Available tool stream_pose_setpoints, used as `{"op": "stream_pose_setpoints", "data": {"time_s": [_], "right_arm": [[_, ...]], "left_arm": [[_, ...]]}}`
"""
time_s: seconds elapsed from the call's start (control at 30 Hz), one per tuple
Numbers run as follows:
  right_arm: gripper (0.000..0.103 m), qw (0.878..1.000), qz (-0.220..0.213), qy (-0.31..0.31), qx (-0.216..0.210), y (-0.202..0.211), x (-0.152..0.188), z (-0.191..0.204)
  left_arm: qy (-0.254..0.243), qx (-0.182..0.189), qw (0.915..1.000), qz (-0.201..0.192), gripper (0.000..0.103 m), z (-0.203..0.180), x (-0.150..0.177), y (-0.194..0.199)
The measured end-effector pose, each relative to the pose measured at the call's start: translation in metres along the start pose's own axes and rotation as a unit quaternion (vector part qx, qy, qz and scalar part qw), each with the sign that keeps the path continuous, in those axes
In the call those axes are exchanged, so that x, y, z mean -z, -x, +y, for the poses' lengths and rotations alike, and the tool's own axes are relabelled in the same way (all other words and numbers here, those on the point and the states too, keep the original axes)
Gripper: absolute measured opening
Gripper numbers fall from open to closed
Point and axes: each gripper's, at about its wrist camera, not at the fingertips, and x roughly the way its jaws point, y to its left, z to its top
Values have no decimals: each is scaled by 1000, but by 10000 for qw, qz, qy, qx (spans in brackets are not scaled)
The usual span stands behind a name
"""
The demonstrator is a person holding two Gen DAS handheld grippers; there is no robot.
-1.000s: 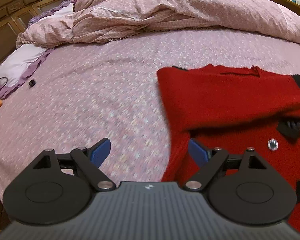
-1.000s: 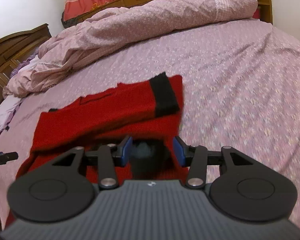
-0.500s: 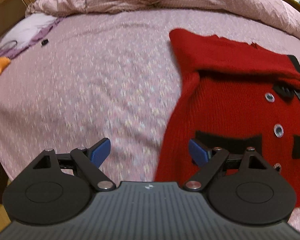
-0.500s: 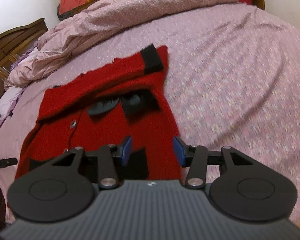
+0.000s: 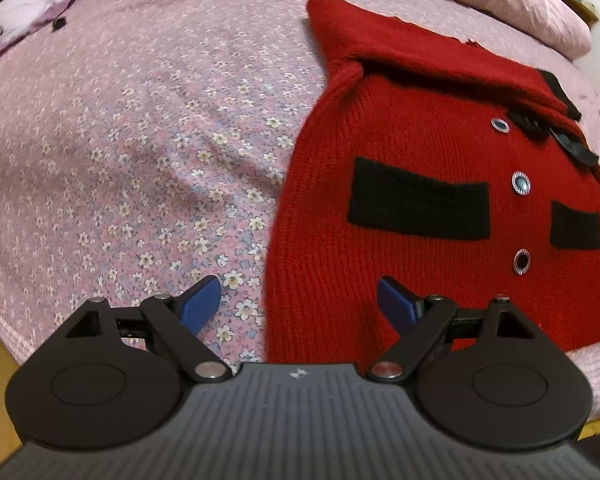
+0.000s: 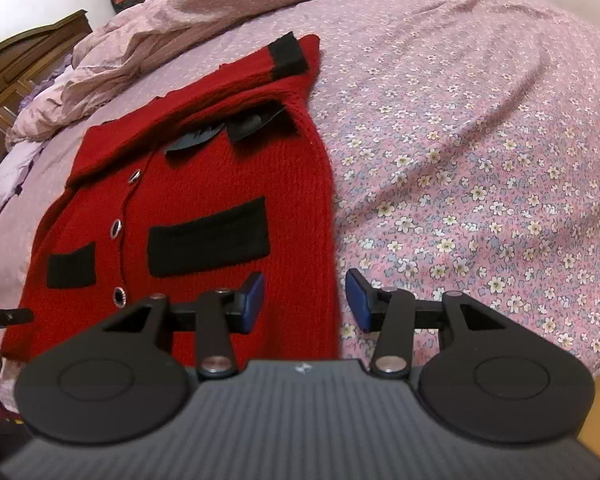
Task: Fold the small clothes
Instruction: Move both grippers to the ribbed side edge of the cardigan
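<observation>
On the floral bedsheet [image 5: 140, 152], both open hand-held grippers [image 5: 298, 304] [image 6: 304, 300] straddle the red cardigan's [image 5: 420, 140] edges.

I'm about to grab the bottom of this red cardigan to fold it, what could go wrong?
1. The left gripper straddles the red cardigan at its side edge, so it might pinch the floral bedsheet too.
2. The sleeves are folded loosely across the top; lifting the hem unevenly may undo them.
3. The right gripper, opened narrower, might catch only one knit layer.
</observation>
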Motion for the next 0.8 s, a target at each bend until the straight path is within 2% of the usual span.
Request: {"op": "stream_pose_setpoints", "data": {"time_s": [0.13,0.23,0.43,0.53,0.8], "right_arm": [[49,9999,43,27,-136,-3,1,0],[49,9990,147,-90,-413,-5,2,0],[49,9977,225,-145,-619,-12,5,3],[49,9967,301,-185,-724,-17,5,4],[49,9951,470,-77,-866,-29,9,11]], "left_arm": [[-135,-60,9999,-46,88,-4,2,0],[-213,-12,9997,-90,87,-6,3,2],[-554,456,9973,-122,82,-19,4,8],[-683,449,9966,-98,82,-26,4,2],[-369,677,9970,-11,81,-23,-9,-18]]}}
